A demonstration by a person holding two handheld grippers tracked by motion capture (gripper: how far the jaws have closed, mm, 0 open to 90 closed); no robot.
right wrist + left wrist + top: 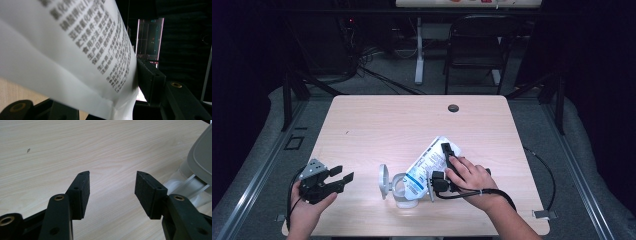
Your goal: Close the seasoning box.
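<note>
Left gripper [343,176]: jaws wide — empty, at 9 o'clock of jar [398,192].
Right gripper [446,157]: jaws clamping white pouch [432,159].

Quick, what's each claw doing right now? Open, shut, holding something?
Left gripper: open, holding nothing, above the table.
Right gripper: shut on the white printed bag.

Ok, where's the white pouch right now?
High view: the white pouch lies near the table's front edge, clamped by the right gripper, beside a clear lidded container.
</note>
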